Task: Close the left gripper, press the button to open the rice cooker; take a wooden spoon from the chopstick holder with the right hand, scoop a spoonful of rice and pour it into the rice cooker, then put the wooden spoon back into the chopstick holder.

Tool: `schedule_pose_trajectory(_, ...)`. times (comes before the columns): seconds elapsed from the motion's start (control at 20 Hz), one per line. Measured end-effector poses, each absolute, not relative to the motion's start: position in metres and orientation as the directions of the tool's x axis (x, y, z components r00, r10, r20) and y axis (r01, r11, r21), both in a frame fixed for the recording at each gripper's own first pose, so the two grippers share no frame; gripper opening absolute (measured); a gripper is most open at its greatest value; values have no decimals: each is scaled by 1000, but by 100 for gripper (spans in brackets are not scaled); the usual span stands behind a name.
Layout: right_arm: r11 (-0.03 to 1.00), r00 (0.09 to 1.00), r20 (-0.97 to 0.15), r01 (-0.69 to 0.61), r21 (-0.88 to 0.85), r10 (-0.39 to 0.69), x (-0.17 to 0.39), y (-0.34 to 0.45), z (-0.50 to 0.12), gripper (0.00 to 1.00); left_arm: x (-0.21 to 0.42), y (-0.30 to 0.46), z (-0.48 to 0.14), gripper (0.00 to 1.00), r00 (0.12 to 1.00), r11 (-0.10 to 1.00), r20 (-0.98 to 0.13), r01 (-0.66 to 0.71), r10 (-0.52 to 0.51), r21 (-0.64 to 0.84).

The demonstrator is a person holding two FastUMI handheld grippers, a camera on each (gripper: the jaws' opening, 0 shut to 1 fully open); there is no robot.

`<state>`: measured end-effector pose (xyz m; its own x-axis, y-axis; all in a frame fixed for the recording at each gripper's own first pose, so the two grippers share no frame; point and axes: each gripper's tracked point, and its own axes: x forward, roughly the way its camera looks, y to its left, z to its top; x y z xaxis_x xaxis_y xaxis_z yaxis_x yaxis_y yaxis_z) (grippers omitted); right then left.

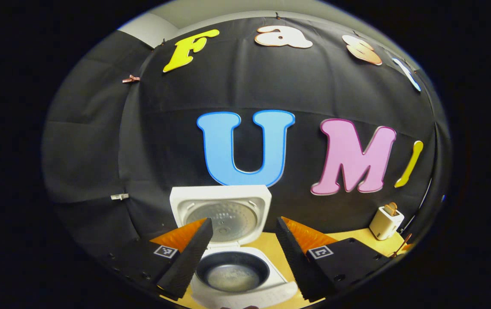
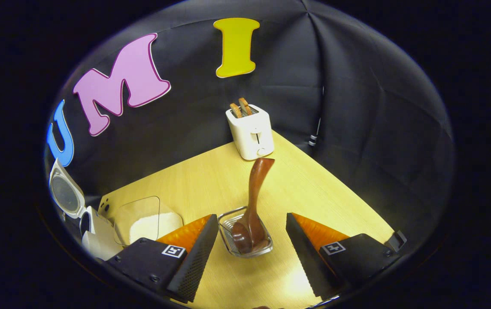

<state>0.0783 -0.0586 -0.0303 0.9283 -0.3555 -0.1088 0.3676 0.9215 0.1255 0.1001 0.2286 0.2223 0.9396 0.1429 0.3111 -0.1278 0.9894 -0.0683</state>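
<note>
Rice cooker (image 1: 232,262) stood on the wooden desk (image 2: 211,180) with its lid (image 1: 221,212) raised upright, and its dark inner pot (image 1: 232,271) lay just ahead of the left tongs (image 1: 244,234), whose jaws were spread wide and held nothing. Right tongs (image 2: 252,229) were wide apart too, hovering over the wire chopstick holder (image 2: 245,238), in which the wooden spoon (image 2: 254,197) stood bowl down, its handle leaning toward a white toaster (image 2: 250,131) holding two slices. A clear container of rice (image 2: 149,221) sat between the holder and the cooker, just beside the cooker.
</note>
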Motion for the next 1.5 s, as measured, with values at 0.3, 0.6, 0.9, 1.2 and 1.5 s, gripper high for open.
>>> schedule_pose_trajectory(0.3, 915, 922, -122, 381, 134, -366, 50, -16, -46, 98, 158, 276, 265, 94, 927, 987, 344, -158, 150, -7)
schedule_pose_trajectory(0.6, 913, 917, -118, 393, 106, -381, 28, 28, -50, 99, 225, 309, 283, 94, 933, 989, 330, -144, 140, -14)
schedule_pose_trajectory(0.9, 911, 915, -106, 400, 99, -390, 21, 51, -52, 99, 263, 324, 289, 94, 956, 990, 257, -141, 142, -23)
schedule_pose_trajectory(1.2, 914, 918, -82, 395, 95, -389, 22, 52, -49, 99, 266, 313, 271, 94, 976, 991, 174, -123, 129, -43)
schedule_pose_trajectory(1.5, 927, 931, -83, 362, 96, -355, 27, 45, -50, 98, 235, 294, 248, 94, 990, 990, 95, -98, 108, -100)
